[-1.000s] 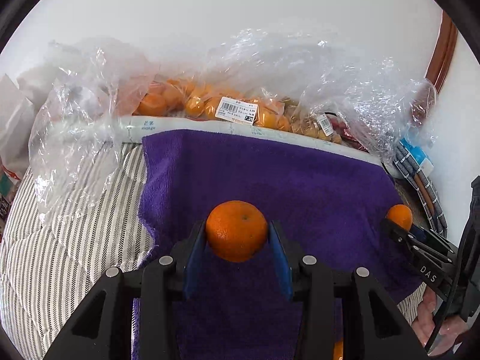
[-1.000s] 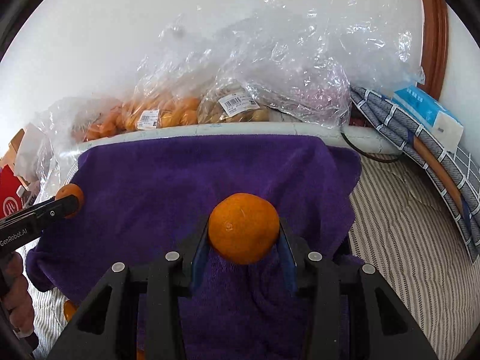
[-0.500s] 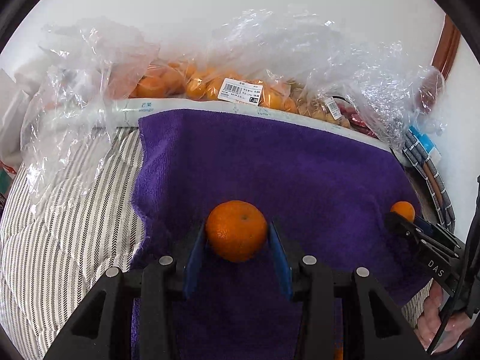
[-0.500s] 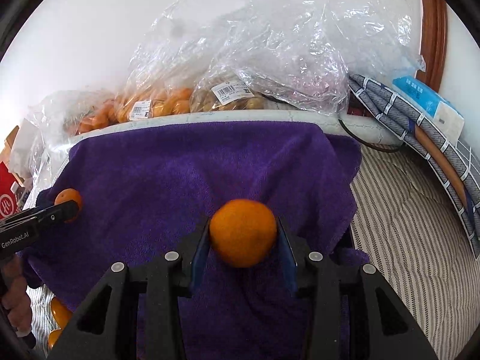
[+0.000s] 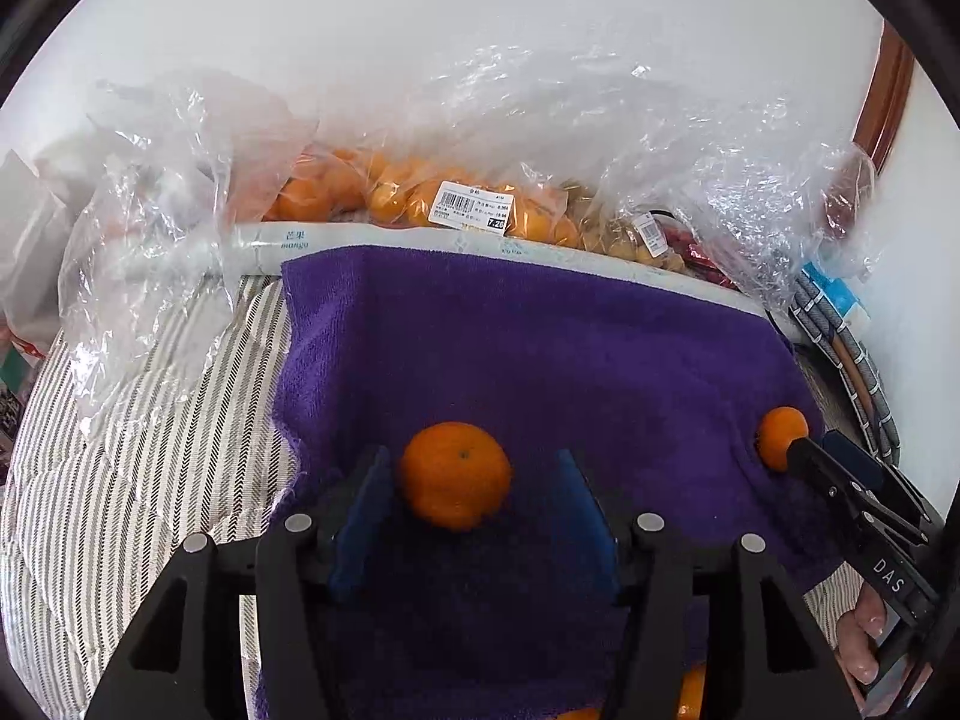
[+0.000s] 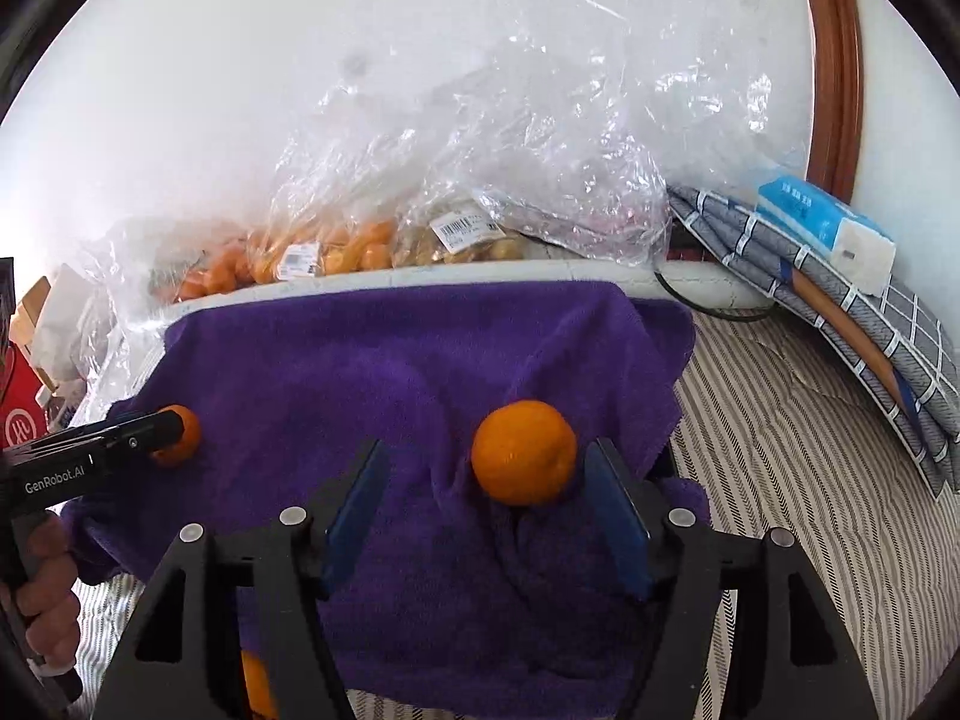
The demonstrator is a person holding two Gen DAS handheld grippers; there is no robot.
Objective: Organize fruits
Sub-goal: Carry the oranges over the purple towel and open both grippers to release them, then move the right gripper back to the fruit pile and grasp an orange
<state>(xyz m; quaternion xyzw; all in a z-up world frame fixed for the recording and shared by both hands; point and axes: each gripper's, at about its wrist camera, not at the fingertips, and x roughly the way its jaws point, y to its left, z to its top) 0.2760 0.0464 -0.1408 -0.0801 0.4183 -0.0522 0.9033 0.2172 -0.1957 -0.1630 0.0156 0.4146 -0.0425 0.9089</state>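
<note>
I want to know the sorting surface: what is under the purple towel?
The purple terry towel drapes over a white box edge at its far side and striped quilted bedding beside it. Whatever lies beneath its middle is covered.

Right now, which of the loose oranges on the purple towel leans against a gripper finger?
The right gripper's orange leans against that gripper's right finger; the left gripper's orange sits nearer its left finger.

mandarin, left [image 5: 455, 474]: round, bright orange, small stem dimple facing up and forward; lies on the purple towel [image 5: 540, 348], near its front left edge.
mandarin, right [image 6: 523, 453]: round, glossy orange, sits against a raised fold of the same towel, toward its right side.
</note>
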